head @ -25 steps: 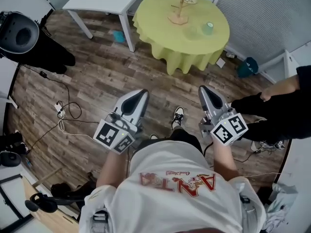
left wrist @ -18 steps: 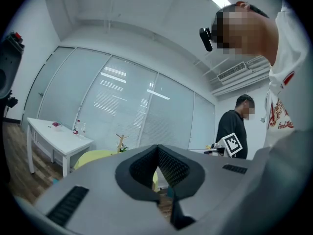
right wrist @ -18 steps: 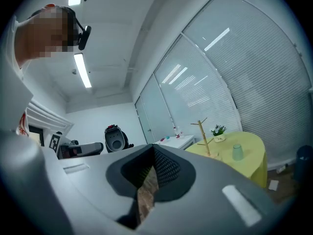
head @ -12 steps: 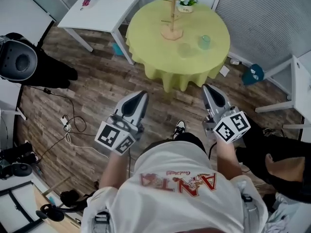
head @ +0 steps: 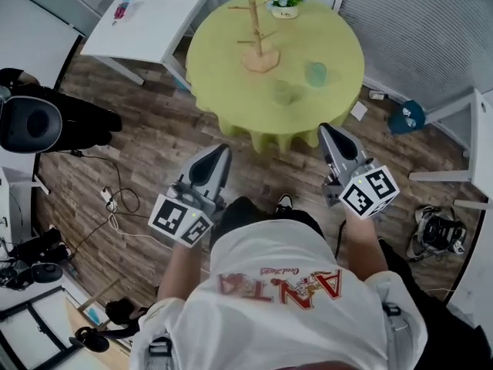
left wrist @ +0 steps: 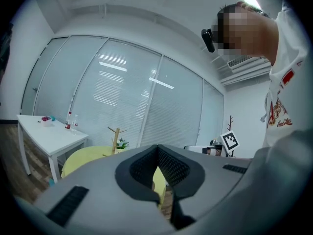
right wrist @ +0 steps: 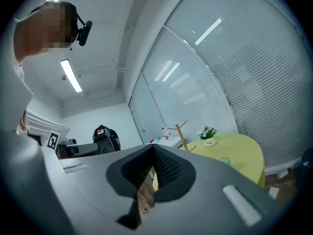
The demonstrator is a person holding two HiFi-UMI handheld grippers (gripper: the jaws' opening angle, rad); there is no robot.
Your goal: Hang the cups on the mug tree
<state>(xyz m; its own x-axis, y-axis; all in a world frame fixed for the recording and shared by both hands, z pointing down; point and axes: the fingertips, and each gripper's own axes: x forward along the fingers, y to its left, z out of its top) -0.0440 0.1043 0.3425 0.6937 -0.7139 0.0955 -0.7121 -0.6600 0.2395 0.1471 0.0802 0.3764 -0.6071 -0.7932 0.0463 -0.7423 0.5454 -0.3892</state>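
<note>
A wooden mug tree (head: 257, 41) stands on the round yellow table (head: 223, 68) ahead of me, and shows too in the left gripper view (left wrist: 116, 137) and the right gripper view (right wrist: 181, 133). A green cup (head: 315, 73) and a clear cup (head: 283, 92) sit on the table in front of the tree. My left gripper (head: 221, 153) and right gripper (head: 329, 134) are held at waist height over the wooden floor, short of the table's near edge. Both are shut and hold nothing. The left gripper's jaws (left wrist: 157, 153) and the right gripper's jaws (right wrist: 152, 151) point toward the table.
A small flower pot (head: 283, 0) stands at the table's far edge. A white rectangular table (head: 146, 18) with small bottles is at the upper left. A black machine (head: 35, 122) and cables (head: 115, 200) lie left; white furniture (head: 462, 160), a teal object (head: 406, 116) and shoes (head: 439, 231) are right.
The yellow table has come nearer and lower in the head view as the person walked toward it. The person in black at the right has dropped out of sight. Both grippers stay shut.
</note>
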